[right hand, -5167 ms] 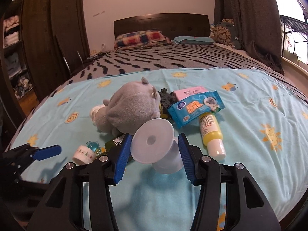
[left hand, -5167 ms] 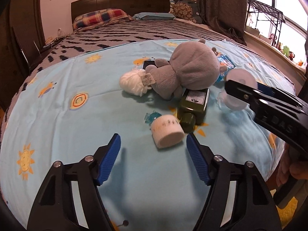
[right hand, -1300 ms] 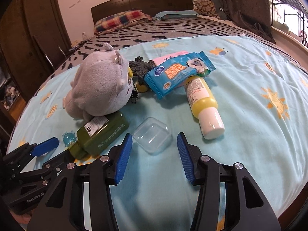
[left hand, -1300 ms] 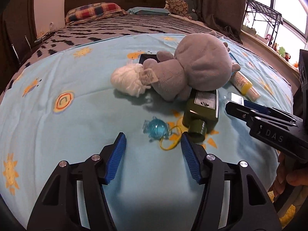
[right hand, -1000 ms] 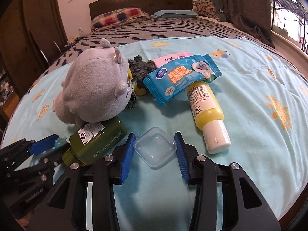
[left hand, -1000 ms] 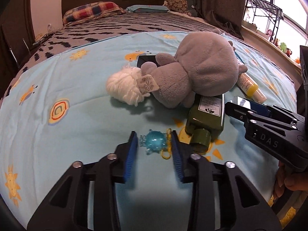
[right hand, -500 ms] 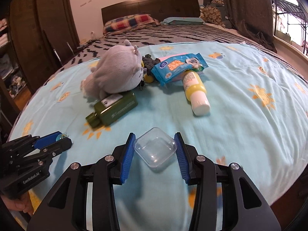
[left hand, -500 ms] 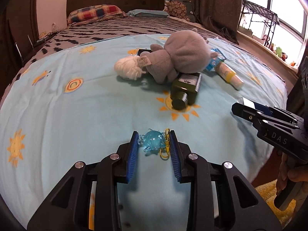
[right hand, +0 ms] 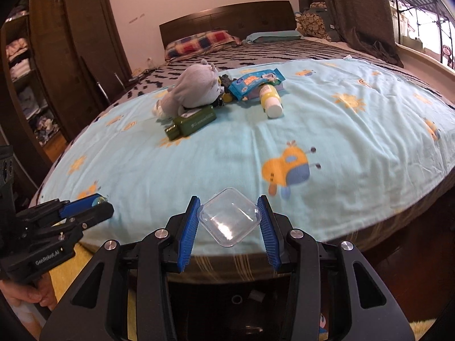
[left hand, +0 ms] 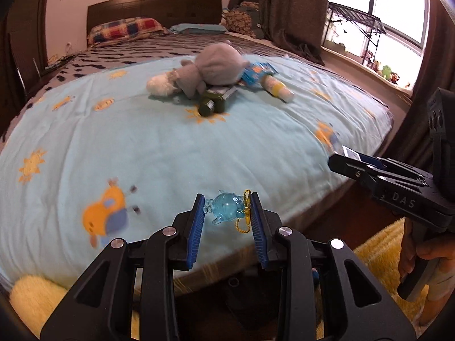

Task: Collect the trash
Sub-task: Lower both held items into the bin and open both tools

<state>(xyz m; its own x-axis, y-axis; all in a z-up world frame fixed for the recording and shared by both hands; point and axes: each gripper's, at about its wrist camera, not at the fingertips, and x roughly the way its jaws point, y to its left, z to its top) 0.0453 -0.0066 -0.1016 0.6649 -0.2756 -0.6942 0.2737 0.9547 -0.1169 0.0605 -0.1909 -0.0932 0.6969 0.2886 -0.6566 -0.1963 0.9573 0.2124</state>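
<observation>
Left gripper (left hand: 227,213) jaws clamped on blue charm (left hand: 226,209); right gripper (right hand: 229,221) jaws on clear box (right hand: 229,218), pinched corner-to-corner past bed (right hand: 355,147) foot edge. Risk judged: box twisted out, charm slipped.

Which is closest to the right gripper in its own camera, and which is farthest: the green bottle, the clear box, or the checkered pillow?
1. Clear box: held between the jaws of the right gripper.
2. Green bottle: mid-bed, left of centre, lying by the plush toy.
3. Checkered pillow: far end, by the headboard.
</observation>
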